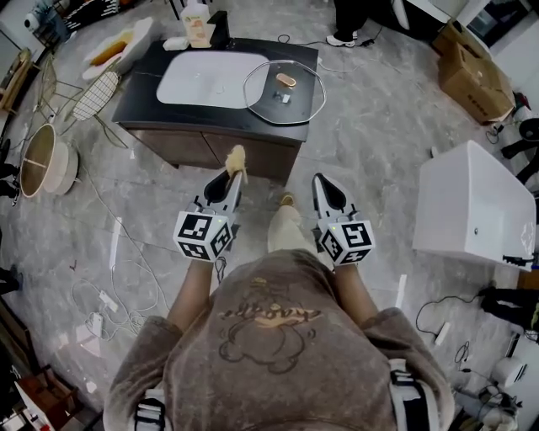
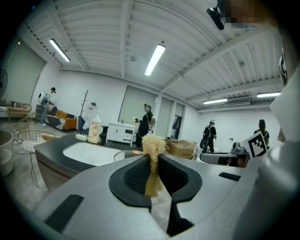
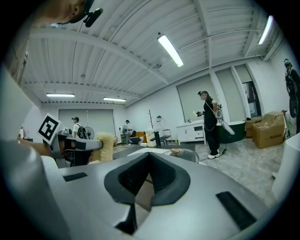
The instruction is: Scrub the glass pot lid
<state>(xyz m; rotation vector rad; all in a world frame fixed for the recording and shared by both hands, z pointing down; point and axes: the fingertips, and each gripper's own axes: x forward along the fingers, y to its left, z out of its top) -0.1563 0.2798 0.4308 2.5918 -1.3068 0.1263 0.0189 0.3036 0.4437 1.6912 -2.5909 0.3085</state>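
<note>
Head view — a person stands on a grey marbled floor, a gripper in each hand, both pointing toward a dark counter (image 1: 143,101). The left gripper (image 1: 232,173) carries a tan loofah scrubber (image 1: 237,157), whose tuft sticks out past the fingertips. The right gripper (image 1: 322,182) sits level with it, just apart to the right. A white sink basin (image 1: 206,77) is set into the countertop. The glass pot lid (image 1: 285,91) lies flat on the counter just right of the basin, at the counter's right end, well apart from both grippers. A small tan object shows within its rim; I cannot tell what it is. A bottle (image 1: 197,25) stands at the counter's far edge. A white cabinet (image 1: 472,202) and cardboard boxes (image 1: 472,71) stand on the right.

Left gripper view — the jaws are clamped on the scrubber. Its fibres are pinched between the black pads, and its frayed top rises above them. The basin and bottle lie ahead on the left.

Right gripper view — the jaws are pressed together with nothing between the pads. The left gripper and the scrubber's tuft show at the left. The lid's rim is just visible past the fingertips.
</note>
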